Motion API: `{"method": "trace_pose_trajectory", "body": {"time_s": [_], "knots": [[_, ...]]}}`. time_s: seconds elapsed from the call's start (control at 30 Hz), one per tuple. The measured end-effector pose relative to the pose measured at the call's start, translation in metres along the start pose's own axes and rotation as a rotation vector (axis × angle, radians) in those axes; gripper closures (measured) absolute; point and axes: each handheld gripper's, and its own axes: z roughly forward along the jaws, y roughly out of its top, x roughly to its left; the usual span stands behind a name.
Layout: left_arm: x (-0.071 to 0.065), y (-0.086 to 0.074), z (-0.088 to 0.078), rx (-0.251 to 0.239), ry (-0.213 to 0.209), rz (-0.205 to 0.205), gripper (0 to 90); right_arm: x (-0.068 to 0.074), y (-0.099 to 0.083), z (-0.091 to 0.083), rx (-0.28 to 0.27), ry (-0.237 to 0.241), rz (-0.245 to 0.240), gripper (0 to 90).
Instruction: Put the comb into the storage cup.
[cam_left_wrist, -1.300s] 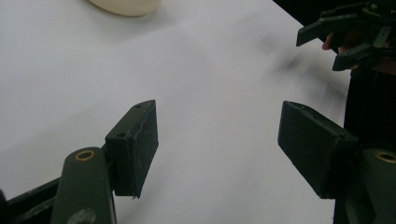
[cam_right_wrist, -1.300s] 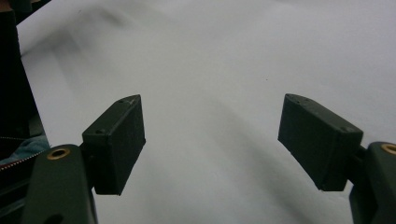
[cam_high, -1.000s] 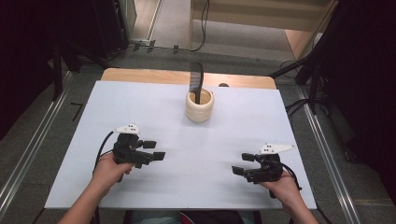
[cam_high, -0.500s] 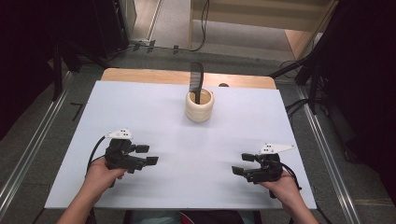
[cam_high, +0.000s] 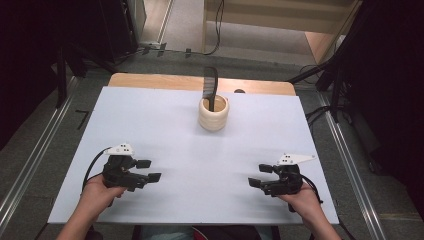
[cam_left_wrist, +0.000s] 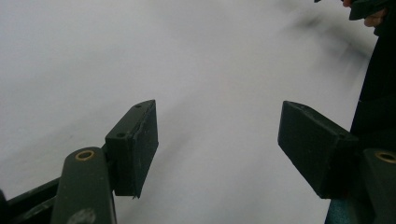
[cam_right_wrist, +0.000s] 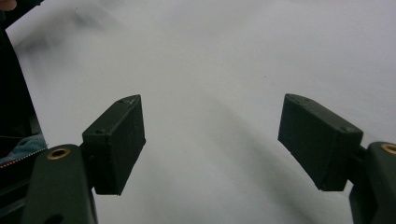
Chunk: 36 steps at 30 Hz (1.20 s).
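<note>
Wooden cup (cam_high: 213, 113) stands well beyond both open tongs, between them.

White table (cam_high: 150, 115); wooden cup (cam_high: 214, 114) w/ comb (cam_high: 210, 87) on it.

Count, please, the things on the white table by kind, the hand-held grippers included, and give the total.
Cream ribbed round cup: 1
Black comb standing in the cup: 1
Black two-jaw grippers, left gripper and right gripper, both open and empty: 2
Total: 4
</note>
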Motion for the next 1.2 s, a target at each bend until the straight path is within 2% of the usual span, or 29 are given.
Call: {"method": "trace_pose_trajectory", "body": {"time_s": [0.27, 1.2], "knots": [[0.0032, -0.0039, -0.0037, 0.006, 0.026, -0.011, 29.8, 0.0000, 0.0000, 0.0004, 0.001, 0.001, -0.003, 21.1], [0.0041, -0.0044, -0.0021, 0.012, 0.022, -0.015, 29.8, 0.0006, 0.0000, 0.0013, 0.004, 0.006, -0.003, 21.1]]}}
